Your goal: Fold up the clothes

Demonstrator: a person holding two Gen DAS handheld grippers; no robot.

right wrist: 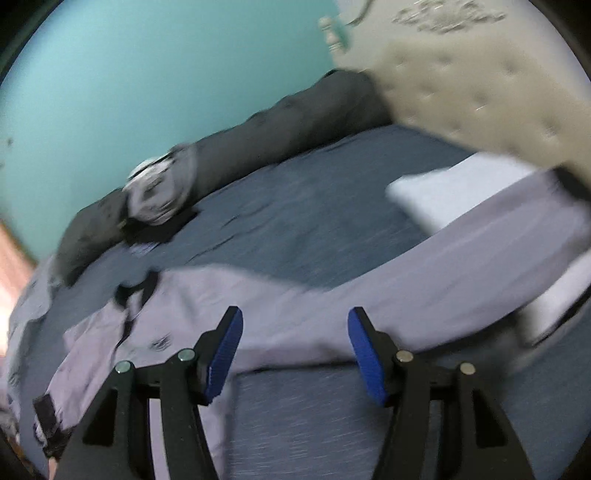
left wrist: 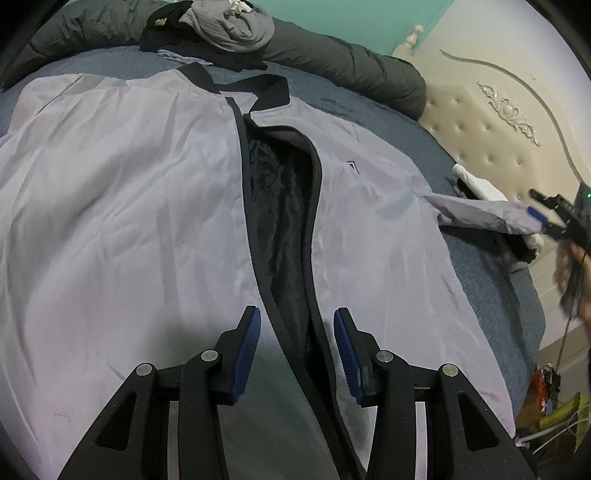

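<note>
Centrally, the bed [left wrist: 491,280] is carrying a lilac jacket [left wrist: 129,192], which is lying front-up and spreading across most of the blue cover. Its front is lying unzipped, black-edged zipper bands parting over a dark lining [left wrist: 280,206]. Bare cover is showing along the bed's right edge and between the jacket's collar and the dark bolster [left wrist: 354,66] at the far side. A headboard [left wrist: 491,122] is bounding the bed on the right. The jacket's sleeve [left wrist: 476,214] is extending rightward toward that edge, over a white folded item [left wrist: 480,186].

The left gripper [left wrist: 297,350] is hovering above the jacket's lower front, jaws apart, straddling the zipper opening and gripping nothing. The right gripper [right wrist: 295,350] is sitting over the sleeve, jaws apart and empty; this view is blurring heavily. A grey bundle [left wrist: 232,26] is resting on the bolster.
</note>
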